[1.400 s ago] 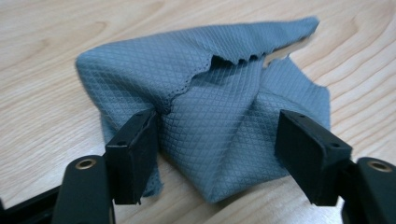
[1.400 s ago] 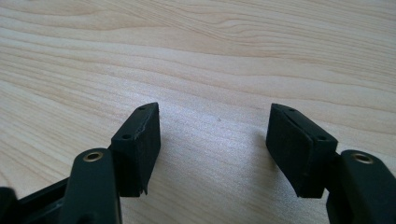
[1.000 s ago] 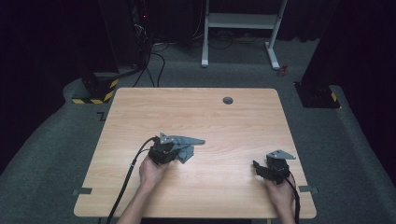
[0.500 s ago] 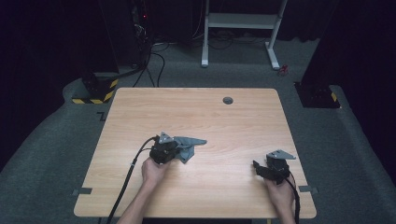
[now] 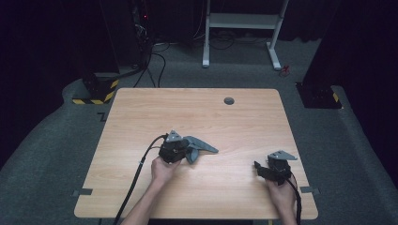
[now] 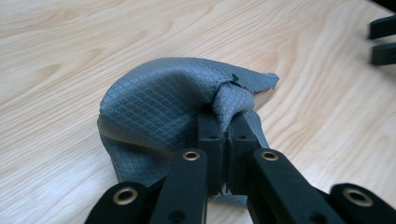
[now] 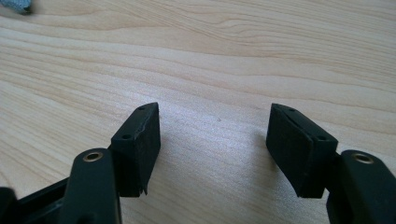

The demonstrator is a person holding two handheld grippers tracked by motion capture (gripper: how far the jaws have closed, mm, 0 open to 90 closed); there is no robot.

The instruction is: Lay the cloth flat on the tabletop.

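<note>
A grey quilted cloth (image 5: 202,146) lies crumpled on the wooden table (image 5: 197,112), left of centre. My left gripper (image 5: 187,153) is shut on a fold of it. In the left gripper view the two jaws stand pressed together (image 6: 227,120), with the cloth (image 6: 159,102) bunched up and over the tips. My right gripper (image 5: 258,165) rests near the table's front right. Its jaws stand wide apart (image 7: 215,135) over bare wood with nothing between them. A corner of the cloth (image 7: 16,4) shows at the top left of the right gripper view.
A small dark round grommet (image 5: 229,101) sits in the tabletop near the far edge. The left gripper's black cable (image 5: 136,178) trails off the front edge. The right gripper's jaws (image 6: 383,39) show at the far right of the left gripper view.
The left gripper has shifted slightly with the cloth pinched in it, and the cloth's free end now stretches a little further right. The right gripper has stayed still.
</note>
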